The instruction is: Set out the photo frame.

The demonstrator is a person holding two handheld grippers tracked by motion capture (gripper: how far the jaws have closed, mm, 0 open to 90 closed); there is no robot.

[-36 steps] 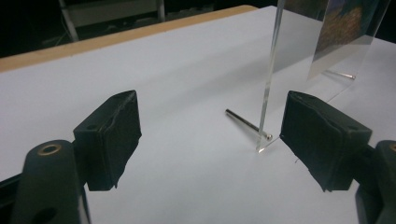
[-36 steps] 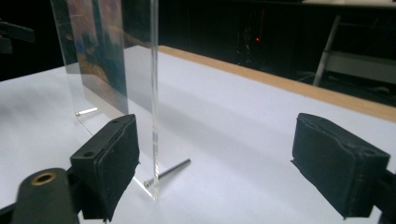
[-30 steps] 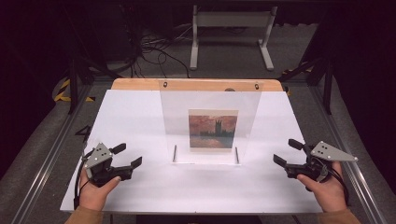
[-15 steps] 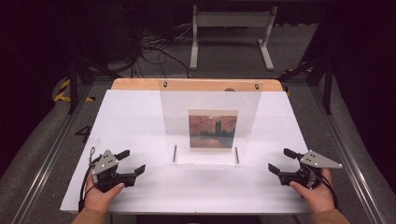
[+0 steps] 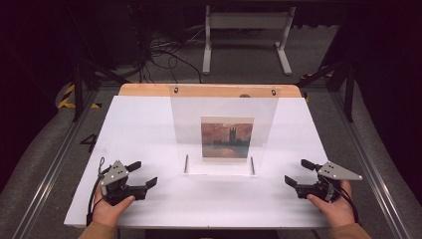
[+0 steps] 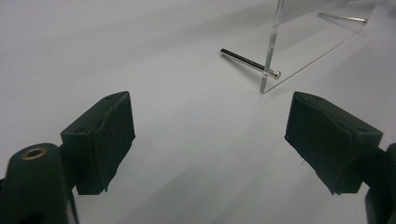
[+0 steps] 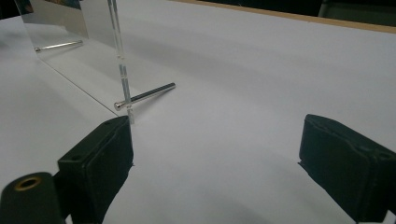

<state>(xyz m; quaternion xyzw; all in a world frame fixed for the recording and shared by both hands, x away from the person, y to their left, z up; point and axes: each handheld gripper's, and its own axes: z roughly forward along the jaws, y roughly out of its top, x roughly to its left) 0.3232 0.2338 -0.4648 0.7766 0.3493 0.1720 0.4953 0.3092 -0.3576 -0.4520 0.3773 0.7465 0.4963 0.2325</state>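
Left gripper (image 5: 141,175) and right gripper (image 5: 297,174), jaws wide and empty, flank a clear acrylic frame (image 5: 224,130) on the white surface (image 5: 144,129), with open room around.

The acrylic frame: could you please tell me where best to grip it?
Probably by its upright side edges, one gripper from each side: the frame stands upright between the open left gripper and right gripper, thin enough for the jaws.

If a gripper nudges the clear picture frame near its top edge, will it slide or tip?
Probably tip: the clear picture frame is a tall, thin upright sheet, propped only by two thin metal pins at its base. It looks rigid, and its smooth faces may be slippery between the jaws.
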